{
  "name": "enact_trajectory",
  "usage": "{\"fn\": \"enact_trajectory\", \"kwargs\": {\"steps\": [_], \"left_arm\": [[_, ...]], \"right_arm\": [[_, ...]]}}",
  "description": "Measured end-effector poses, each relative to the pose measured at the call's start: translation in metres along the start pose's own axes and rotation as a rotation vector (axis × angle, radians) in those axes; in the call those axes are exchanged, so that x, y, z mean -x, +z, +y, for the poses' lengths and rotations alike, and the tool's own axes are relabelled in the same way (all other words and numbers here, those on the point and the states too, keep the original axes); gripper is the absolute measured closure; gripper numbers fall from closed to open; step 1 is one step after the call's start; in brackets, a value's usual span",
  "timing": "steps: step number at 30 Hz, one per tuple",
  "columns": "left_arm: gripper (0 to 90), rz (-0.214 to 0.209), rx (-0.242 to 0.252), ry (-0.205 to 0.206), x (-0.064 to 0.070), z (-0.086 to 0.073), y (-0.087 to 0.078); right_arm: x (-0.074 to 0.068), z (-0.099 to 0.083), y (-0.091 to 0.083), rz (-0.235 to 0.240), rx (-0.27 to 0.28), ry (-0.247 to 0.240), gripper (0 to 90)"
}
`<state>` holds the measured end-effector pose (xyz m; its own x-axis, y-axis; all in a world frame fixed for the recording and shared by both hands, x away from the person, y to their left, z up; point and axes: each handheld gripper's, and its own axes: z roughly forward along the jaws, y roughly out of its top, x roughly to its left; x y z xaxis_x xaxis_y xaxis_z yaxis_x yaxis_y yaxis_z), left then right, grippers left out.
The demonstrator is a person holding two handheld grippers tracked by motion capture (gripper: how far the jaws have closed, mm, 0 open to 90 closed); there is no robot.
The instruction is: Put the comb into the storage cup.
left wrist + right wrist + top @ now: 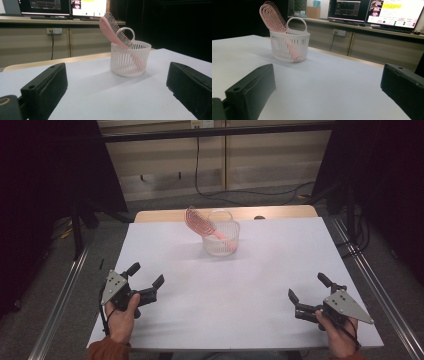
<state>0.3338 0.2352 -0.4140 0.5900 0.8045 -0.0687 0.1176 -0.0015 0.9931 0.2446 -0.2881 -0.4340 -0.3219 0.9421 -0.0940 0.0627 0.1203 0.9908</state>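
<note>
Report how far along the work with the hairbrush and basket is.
Done: the pink hairbrush stands handle-down in the white basket, head leaning over the rim. In hand: nothing; the left gripper and right gripper are open, near the table's front edge, apart from the basket. Nothing visibly remains.

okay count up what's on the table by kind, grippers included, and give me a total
Pink hairbrush: 1, leaning in the basket
White slotted basket: 1
Grippers: 2, the left gripper and the right gripper, both open and empty
Total: 4
</note>
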Motion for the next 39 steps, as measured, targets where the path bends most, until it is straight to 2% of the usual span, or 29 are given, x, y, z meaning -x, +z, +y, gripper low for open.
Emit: {"fn": "enact_trajectory", "kwargs": {"steps": [8,10,13,15,16,17,26,28,30,32,39], "left_arm": [[3.4,0.007,-0.018,0.01,0.003,-0.003,-0.013],[3.5,0.009,-0.013,0.029,0.005,-0.003,-0.016],[3.6,0.008,-0.008,0.013,0.007,-0.004,-0.021],[3.5,0.011,-0.014,0.019,0.006,-0.004,-0.024],[3.5,0.014,-0.019,0.007,0.006,-0.004,-0.024],[3.5,0.022,-0.02,0.0,0.006,-0.004,-0.025],[2.9,0.071,-0.027,0.031,0.005,-0.009,-0.04],[2.9,0.073,-0.027,0.008,0.006,-0.009,-0.041],[2.9,0.085,-0.038,0.021,0.007,-0.01,-0.041],[3.0,0.081,-0.06,0.018,0.008,-0.011,-0.04],[3.2,0.04,-0.065,-0.012,0.008,-0.011,-0.035]], "right_arm": [[0.0,0.0,-0.001,-0.005,0.004,0.004,0.0],[0.0,0.0,0.0,-0.006,0.003,0.004,0.0],[0.0,0.0,0.0,-0.009,0.001,0.002,0.0],[0.0,0.0,-0.001,-0.011,0.0,0.004,0.0],[0.0,0.0,-0.001,-0.012,0.002,0.006,0.0],[0.0,0.0,-0.001,-0.017,0.002,0.01,0.0],[0.0,-0.001,-0.002,-0.025,0.006,0.013,0.0],[0.0,-0.001,-0.003,-0.023,0.006,0.013,0.0],[0.0,-0.001,-0.003,-0.024,0.007,0.01,0.0],[0.0,-0.001,-0.003,-0.025,0.004,0.016,0.0],[0.001,-0.002,-0.002,-0.028,0.002,0.015,0.0]]}}
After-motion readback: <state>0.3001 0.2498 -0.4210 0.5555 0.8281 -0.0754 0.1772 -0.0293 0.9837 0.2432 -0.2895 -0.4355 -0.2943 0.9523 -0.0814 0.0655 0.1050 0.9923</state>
